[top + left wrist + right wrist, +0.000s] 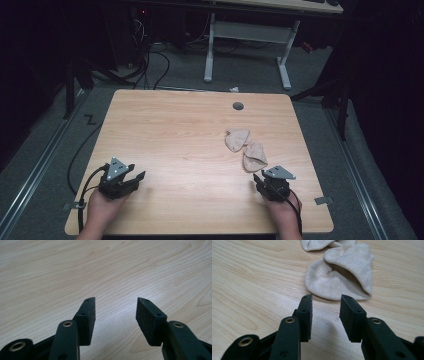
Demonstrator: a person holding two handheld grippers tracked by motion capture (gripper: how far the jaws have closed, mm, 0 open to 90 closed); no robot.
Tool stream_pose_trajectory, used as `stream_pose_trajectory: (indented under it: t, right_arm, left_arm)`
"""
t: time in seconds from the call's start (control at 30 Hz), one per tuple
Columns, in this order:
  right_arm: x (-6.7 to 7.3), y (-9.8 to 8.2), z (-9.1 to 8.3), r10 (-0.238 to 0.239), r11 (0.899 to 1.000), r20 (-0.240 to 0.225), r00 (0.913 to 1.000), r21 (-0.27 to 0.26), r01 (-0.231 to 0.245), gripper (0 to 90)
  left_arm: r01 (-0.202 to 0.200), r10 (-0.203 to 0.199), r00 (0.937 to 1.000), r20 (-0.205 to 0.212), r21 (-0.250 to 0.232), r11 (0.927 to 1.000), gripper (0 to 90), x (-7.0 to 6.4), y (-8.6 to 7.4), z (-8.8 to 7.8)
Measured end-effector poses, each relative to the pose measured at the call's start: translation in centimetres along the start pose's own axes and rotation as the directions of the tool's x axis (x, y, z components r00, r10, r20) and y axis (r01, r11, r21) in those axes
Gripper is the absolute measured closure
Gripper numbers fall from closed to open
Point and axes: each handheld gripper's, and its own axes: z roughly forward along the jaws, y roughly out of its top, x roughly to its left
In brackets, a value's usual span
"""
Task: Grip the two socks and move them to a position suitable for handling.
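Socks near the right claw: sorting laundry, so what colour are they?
Plain beige socks, clearest in the right gripper view.

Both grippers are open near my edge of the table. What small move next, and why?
Probably ease the right gripper forward onto the near sock: its jaws stand open just short of the sock's edge, while the left gripper faces bare table.

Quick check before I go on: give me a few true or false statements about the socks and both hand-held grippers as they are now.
1. Two beige socks lie on the table's right half. True.
2. The right hand-held gripper is shut on a sock. False: its jaws stand open, just short of the near sock.
3. The left hand-held gripper is open over bare wood. True.
4. The socks lie well apart. False: they touch.
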Motion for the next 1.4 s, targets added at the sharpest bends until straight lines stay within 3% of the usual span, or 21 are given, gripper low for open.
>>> stream_pose_trajectory:
  t: [0.2, 0.47, 0.57, 0.63, 0.67, 0.77, 0.8, 0.93, 1.03, 1.07, 1.13, 1.27, 1.4]
  right_arm:
    - [-0.3, -0.5, 0.1, 0.003, 1.0, -0.008, 1.0, 0.012, -0.003, 63.4]
    - [-0.6, -0.4, -0.2, 0.018, 1.0, -0.023, 0.9996, -0.003, -0.018, 64.6]
    - [-0.7, 0.4, -0.5, 0.024, 0.999, -0.027, 0.9993, -0.03, -0.025, 75.8]
    - [-0.9, 1.4, -0.6, 0.02, 0.999, -0.023, 0.9995, -0.047, -0.021, 87.8]
    - [-1.2, 2.2, -0.5, 0.03, 0.998, -0.038, 0.9988, -0.052, -0.032, 90.0]
    - [-1.5, 3.5, -0.2, 0.024, 0.998, -0.029, 0.9993, -0.062, -0.026, 90.0]
    - [-1.9, 4.6, 0.7, 0.019, 0.999, -0.014, 0.9997, -0.051, -0.019, 90.0]
    - [-3.1, 6.2, 3.1, 0.029, 1.0, 0.008, 0.9996, -0.004, -0.028, 90.0]
    - [-4.1, 6.5, 4.4, 0.045, 0.999, 0.028, 0.9986, 0.025, -0.046, 90.0]
    - [-5.0, 6.4, 5.3, 0.066, 0.996, 0.031, 0.9974, 0.056, -0.067, 90.0]
    - [-5.5, 6.2, 5.8, 0.07, 0.993, 0.024, 0.9973, 0.093, -0.072, 90.0]
    - [-5.0, 4.9, 6.0, 0.044, 0.99, 0.006, 0.999, 0.132, -0.045, 89.8]
    - [-4.2, 4.0, 5.4, 0.036, 0.993, -0.009, 0.9993, 0.111, -0.035, 89.8]
  left_arm:
    - [0.023, -0.022, 0.9993, 0.028, -0.015, 0.9996, 49.3, -0.1, 0.5, 0.0]
    - [0.017, -0.017, 0.9987, 0.048, -0.004, 0.9998, 49.3, -0.4, 0.3, 0.0]
    - [0.014, -0.014, 0.999, 0.043, -0.003, 0.9999, 49.0, -0.3, 0.0, -0.4]
    - [0.024, -0.023, 0.9988, 0.043, -0.007, 0.9997, 49.2, -0.3, -0.2, -0.7]
    - [0.03, -0.03, 0.9985, 0.045, -0.01, 0.9995, 49.7, -0.2, -0.2, -0.9]
    - [0.036, -0.035, 0.9983, 0.046, -0.019, 0.9992, 50.2, -0.2, -0.2, -1.0]
    - [0.038, -0.037, 0.9984, 0.043, -0.018, 0.9991, 50.1, -0.2, -0.2, -1.0]
    - [0.039, -0.039, 0.9985, 0.038, -0.004, 0.9992, 49.0, -0.1, -0.5, -0.9]
    - [0.039, -0.039, 0.9987, 0.034, -0.002, 0.9992, 48.9, 0.0, -0.5, -0.9]
    - [0.043, -0.043, 0.9986, 0.032, -0.005, 0.9991, 48.7, 0.0, -0.6, -1.0]
    - [0.044, -0.043, 0.9985, 0.032, -0.001, 0.9991, 48.2, 0.0, -0.6, -1.0]
    - [0.039, -0.039, 0.9984, 0.039, 0.006, 0.9992, 47.3, 0.0, -0.7, -1.0]
    - [0.038, -0.039, 0.9981, 0.048, 0.01, 0.9992, 47.1, -0.3, -0.7, -0.7]
